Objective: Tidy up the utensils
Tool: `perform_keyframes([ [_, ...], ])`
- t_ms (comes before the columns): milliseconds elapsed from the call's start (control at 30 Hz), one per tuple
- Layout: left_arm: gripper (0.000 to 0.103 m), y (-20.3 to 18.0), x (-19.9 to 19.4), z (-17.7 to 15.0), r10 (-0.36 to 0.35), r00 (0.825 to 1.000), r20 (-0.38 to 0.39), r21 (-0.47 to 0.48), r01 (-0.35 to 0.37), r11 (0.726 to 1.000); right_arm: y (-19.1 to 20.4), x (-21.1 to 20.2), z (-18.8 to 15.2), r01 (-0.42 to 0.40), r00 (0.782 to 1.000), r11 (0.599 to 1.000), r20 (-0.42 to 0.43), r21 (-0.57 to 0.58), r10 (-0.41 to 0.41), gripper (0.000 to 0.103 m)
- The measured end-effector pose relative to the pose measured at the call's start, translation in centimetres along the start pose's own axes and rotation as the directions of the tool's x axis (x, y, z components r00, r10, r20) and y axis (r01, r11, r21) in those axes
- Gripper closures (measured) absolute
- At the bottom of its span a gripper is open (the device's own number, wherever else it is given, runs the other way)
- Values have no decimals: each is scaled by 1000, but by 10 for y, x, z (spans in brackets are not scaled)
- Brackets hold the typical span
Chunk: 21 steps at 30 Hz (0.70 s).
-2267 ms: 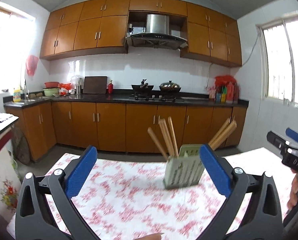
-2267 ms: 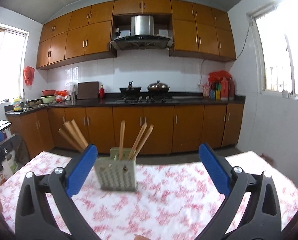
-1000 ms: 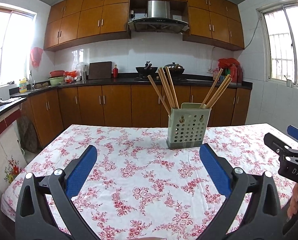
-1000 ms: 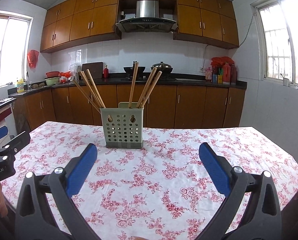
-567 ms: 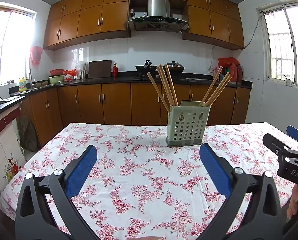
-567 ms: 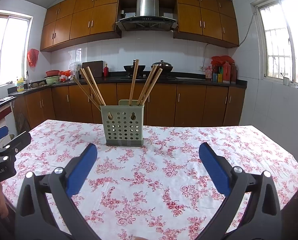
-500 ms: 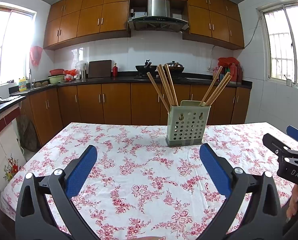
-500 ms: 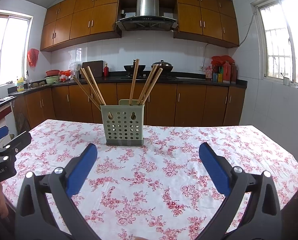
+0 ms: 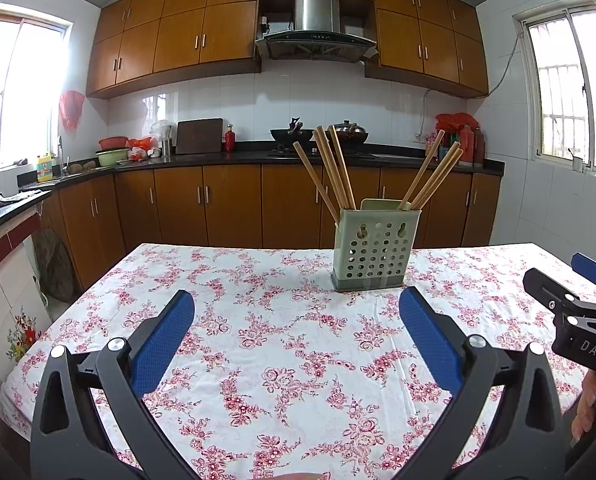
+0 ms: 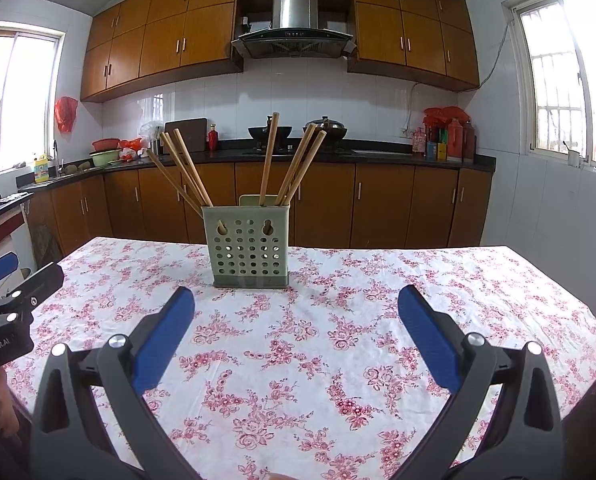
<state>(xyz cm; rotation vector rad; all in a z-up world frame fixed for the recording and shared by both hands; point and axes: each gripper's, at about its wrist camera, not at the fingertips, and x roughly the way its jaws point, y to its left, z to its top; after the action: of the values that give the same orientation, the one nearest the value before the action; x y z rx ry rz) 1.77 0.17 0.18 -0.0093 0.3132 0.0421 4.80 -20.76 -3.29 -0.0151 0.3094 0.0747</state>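
The chopsticks point(image 10: 185, 170) are judged light, stiff and smooth — a pinch on the upper shaft, clear of the rim, is advised. Six plain wooden sticks are seen splayed in a pale green perforated holder point(image 10: 250, 246), set upright on the floral tablecloth point(image 10: 338, 340). The left gripper point(image 9: 295, 322) and right gripper point(image 10: 295, 316) are spread wide — nothing is grasped.
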Motion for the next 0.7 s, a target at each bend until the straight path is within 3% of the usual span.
perform_keyframes([
  [700, 2, 0, 1, -2, -3, 1000, -3, 0, 3, 1000, -1, 1, -2, -3, 1000, 1000, -6, 3, 3, 4],
])
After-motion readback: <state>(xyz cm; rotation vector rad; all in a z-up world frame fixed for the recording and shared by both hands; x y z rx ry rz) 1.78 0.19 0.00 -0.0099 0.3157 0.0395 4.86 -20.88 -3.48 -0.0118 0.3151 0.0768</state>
